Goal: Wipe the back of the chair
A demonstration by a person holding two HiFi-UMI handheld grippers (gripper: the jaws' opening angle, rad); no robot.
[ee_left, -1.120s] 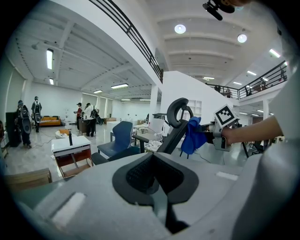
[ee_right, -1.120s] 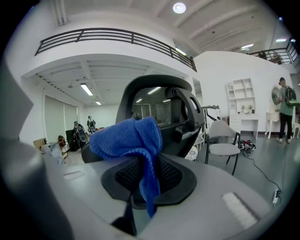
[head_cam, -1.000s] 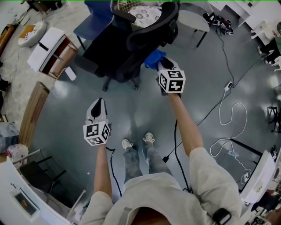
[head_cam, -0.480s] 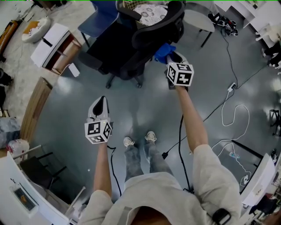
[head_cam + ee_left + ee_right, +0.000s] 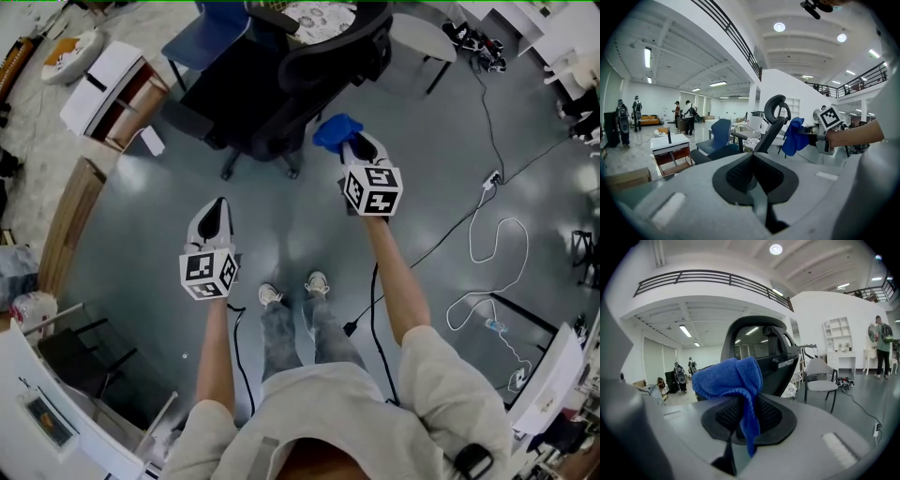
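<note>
Since the earlier frame the right claw [image 5: 352, 145] has drawn back toward the person, taking the blue cloth [image 5: 336, 131] off the upper part of the chair back [image 5: 328, 52]. That black back now stands just beyond the cloth; from the left gripper view the cloth [image 5: 792, 136] hangs close beside the back [image 5: 771, 129], and contact cannot be confirmed. Right claw is clenched on the cloth [image 5: 731, 376], which bunches above the jaws with one fold trailing down between them, the chair back [image 5: 754, 348] directly ahead. Left claw [image 5: 214, 217] has held its place low over the grey floor [image 5: 141, 234], well apart from the chair, jaws together with nothing between them. A blue chair [image 5: 211, 33] stands left of the black one, a grey chair [image 5: 417, 42] right. A white cable [image 5: 487, 244] loops on the floor to the right.
</note>
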